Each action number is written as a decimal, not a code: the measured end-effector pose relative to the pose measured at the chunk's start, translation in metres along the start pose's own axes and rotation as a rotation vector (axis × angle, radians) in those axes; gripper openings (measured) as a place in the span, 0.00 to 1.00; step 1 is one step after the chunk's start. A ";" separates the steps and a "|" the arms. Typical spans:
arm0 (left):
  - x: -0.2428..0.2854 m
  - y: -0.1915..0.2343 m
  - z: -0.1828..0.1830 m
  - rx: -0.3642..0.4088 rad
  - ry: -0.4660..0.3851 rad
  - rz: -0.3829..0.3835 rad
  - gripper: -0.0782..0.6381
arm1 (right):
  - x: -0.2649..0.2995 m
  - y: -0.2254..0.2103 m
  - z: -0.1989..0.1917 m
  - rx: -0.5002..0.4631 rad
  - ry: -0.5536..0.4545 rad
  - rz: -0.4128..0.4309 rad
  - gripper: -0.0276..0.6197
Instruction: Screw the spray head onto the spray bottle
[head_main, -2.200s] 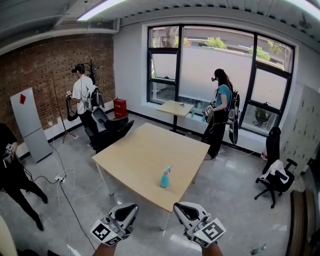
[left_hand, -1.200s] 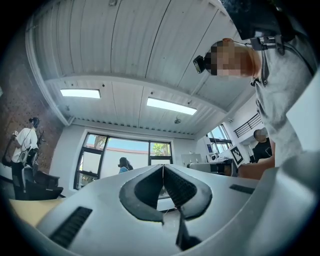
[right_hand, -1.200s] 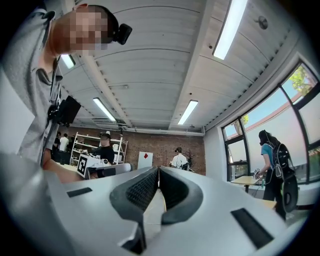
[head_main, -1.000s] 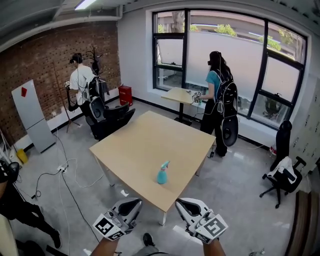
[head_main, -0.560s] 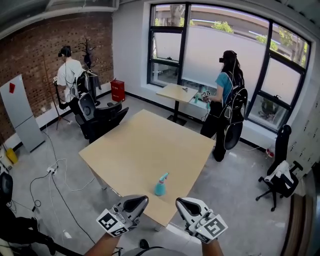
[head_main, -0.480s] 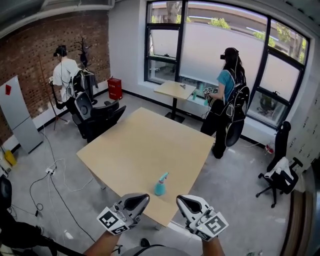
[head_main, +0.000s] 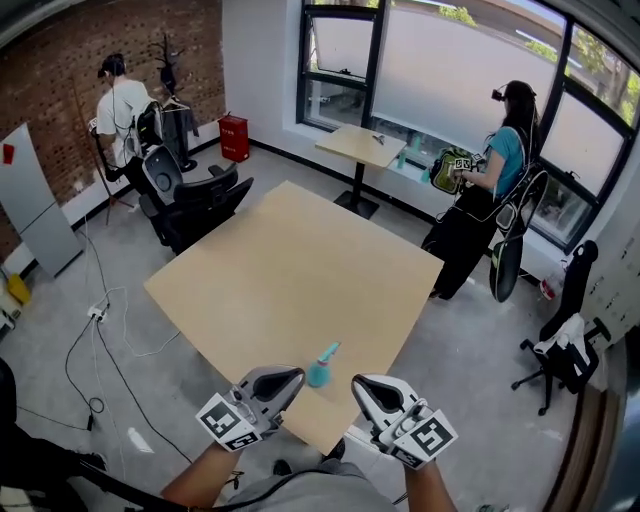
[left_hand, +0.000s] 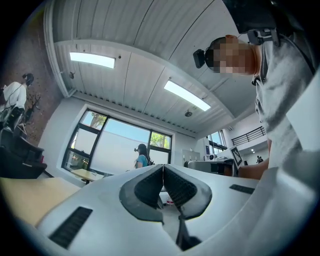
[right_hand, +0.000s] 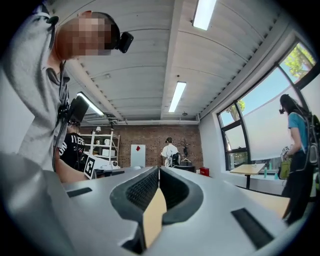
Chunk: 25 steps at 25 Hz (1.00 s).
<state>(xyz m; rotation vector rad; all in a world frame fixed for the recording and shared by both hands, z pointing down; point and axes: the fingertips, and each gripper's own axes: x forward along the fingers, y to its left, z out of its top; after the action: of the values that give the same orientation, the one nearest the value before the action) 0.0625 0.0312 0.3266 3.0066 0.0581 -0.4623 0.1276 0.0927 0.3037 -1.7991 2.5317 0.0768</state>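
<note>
The screwing has not begun, as I read it. One small light-blue plastic spray bottle (head_main: 319, 373) stands on the square pale wooden tabletop (head_main: 290, 260), close to its near edge. One pale blue spray head (head_main: 328, 351) sits on top of the bottle; whether it is threaded tight is too small to tell. Two tongs hover at that same near edge, the left tongs (head_main: 285, 377) and the right tongs (head_main: 361, 384). Both are fully closed and hold nothing.

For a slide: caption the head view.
Shut left gripper and shut right gripper face teal spray bottle on light wooden table.
</note>
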 end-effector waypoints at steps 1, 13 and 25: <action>0.008 0.009 -0.003 0.002 0.001 0.014 0.12 | 0.006 -0.011 -0.003 0.005 0.004 0.019 0.05; 0.046 0.078 -0.092 -0.027 0.126 0.172 0.12 | 0.051 -0.081 -0.070 0.072 0.120 0.268 0.05; 0.018 0.112 -0.298 -0.007 0.596 -0.033 0.60 | 0.103 -0.084 -0.180 -0.365 0.642 0.626 0.25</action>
<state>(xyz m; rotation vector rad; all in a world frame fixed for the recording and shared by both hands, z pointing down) 0.1737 -0.0485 0.6140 3.0205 0.1510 0.4402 0.1727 -0.0429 0.4756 -1.1390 3.6734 -0.0349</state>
